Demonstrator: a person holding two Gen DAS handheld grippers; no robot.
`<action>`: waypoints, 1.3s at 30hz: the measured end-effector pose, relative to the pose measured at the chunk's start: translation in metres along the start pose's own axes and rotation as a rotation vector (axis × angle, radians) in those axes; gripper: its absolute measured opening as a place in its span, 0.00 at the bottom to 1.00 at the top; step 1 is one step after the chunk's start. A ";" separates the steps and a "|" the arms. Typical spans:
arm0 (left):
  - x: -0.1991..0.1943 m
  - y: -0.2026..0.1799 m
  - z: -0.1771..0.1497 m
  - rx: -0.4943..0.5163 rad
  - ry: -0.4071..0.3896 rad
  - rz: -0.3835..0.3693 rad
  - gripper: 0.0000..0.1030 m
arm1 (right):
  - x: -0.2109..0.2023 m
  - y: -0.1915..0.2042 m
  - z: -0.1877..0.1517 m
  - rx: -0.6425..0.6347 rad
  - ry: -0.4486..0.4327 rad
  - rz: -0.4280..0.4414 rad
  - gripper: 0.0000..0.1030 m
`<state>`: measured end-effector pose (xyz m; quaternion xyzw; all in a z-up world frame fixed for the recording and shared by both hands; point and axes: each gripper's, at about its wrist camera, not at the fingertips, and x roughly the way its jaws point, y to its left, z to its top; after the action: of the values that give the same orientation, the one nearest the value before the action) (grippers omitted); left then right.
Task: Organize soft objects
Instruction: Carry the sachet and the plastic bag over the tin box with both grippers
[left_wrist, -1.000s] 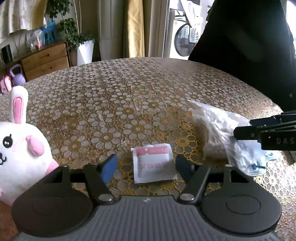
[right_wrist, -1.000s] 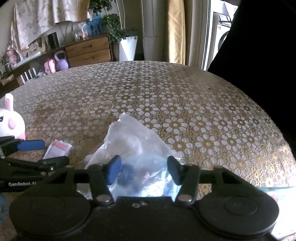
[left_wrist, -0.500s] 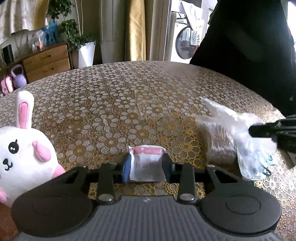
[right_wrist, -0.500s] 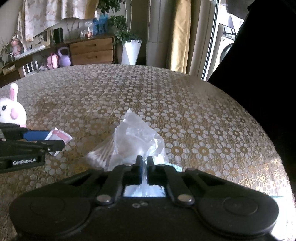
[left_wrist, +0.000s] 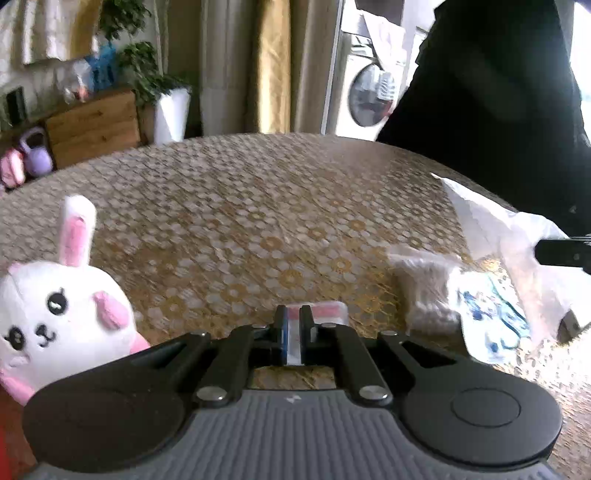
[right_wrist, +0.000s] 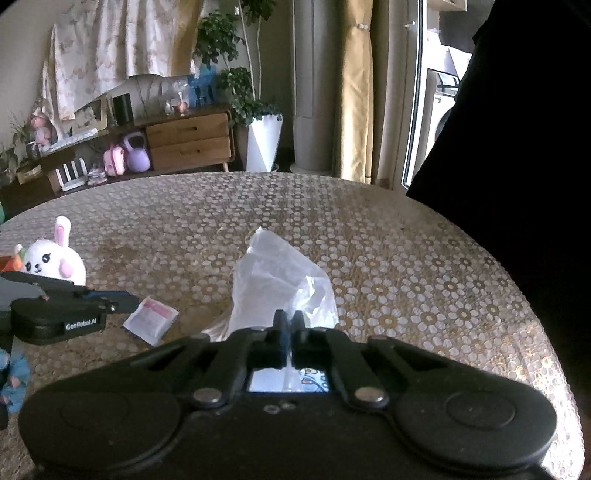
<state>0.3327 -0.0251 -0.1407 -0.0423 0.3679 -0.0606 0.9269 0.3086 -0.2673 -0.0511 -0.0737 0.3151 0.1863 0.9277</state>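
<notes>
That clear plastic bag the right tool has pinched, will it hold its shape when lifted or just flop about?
Probably flop: the bag is thin crinkled film, peaked only where the right tool pinches it. It looks light, though the cotton swabs and a printed pack inside may slide to the low end. The smooth film might slip between the pads.

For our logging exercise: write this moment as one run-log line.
left gripper: shut on sachet | right gripper: shut on plastic bag | plush rabbit: untouched on table
</notes>
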 end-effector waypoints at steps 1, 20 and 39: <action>0.000 0.000 0.000 -0.002 0.007 -0.013 0.06 | -0.001 0.000 -0.001 0.003 0.003 0.005 0.01; 0.025 -0.029 -0.008 0.092 0.064 0.046 0.70 | 0.014 -0.006 -0.024 0.030 0.073 0.026 0.01; 0.015 -0.031 -0.010 0.100 0.005 0.047 0.29 | 0.016 -0.007 -0.029 0.039 0.090 0.031 0.01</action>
<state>0.3339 -0.0582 -0.1545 0.0128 0.3675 -0.0575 0.9281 0.3073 -0.2765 -0.0839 -0.0588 0.3613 0.1909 0.9108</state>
